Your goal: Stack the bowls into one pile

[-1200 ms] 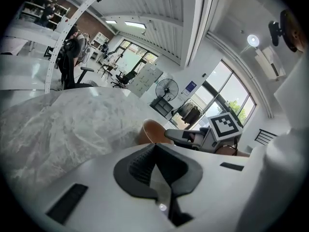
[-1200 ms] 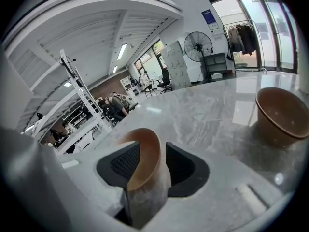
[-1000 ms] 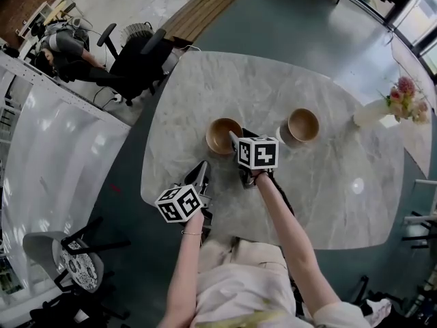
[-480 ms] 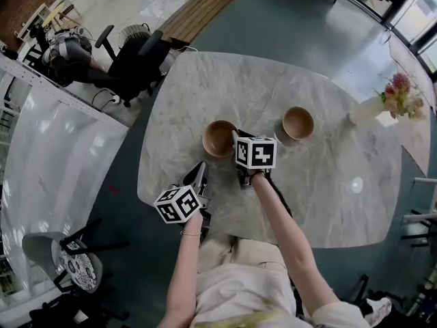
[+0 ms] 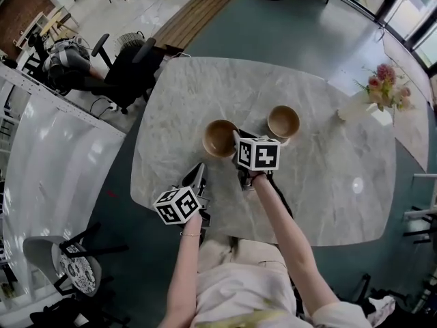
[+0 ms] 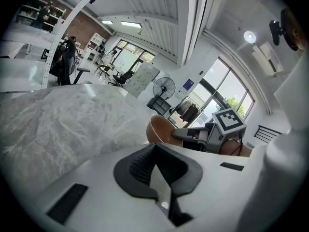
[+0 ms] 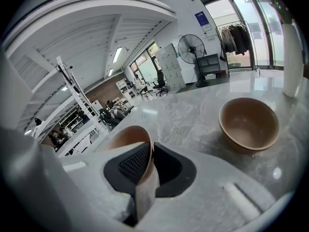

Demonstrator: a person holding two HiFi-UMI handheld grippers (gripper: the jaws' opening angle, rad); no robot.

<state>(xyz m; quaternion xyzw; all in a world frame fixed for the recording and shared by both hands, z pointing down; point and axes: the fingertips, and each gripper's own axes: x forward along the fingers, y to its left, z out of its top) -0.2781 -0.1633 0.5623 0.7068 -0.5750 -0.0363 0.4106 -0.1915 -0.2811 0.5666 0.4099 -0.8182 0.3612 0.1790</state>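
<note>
Two brown bowls are on the marble table (image 5: 328, 183). My right gripper (image 5: 236, 139) is shut on the near rim of the left bowl (image 5: 218, 138); its jaws have just been closing, and the rim sits between the pads. The right gripper view shows that rim (image 7: 126, 137) pinched in my right gripper (image 7: 146, 164), with the other bowl (image 7: 248, 123) upright ahead to the right. That second bowl (image 5: 283, 121) stands apart, a short way right. My left gripper (image 5: 200, 171) hovers at the table's near edge, shut and holding nothing (image 6: 154, 151).
A white vase of pink flowers (image 5: 374, 96) stands at the table's far right edge. Black office chairs (image 5: 126, 63) sit beyond the far left corner. A white panel (image 5: 61, 162) runs along the left side.
My right gripper and the left bowl have drawn nearer to the right bowl, so the gap between the bowls is smaller. The left gripper has shifted only slightly.
</note>
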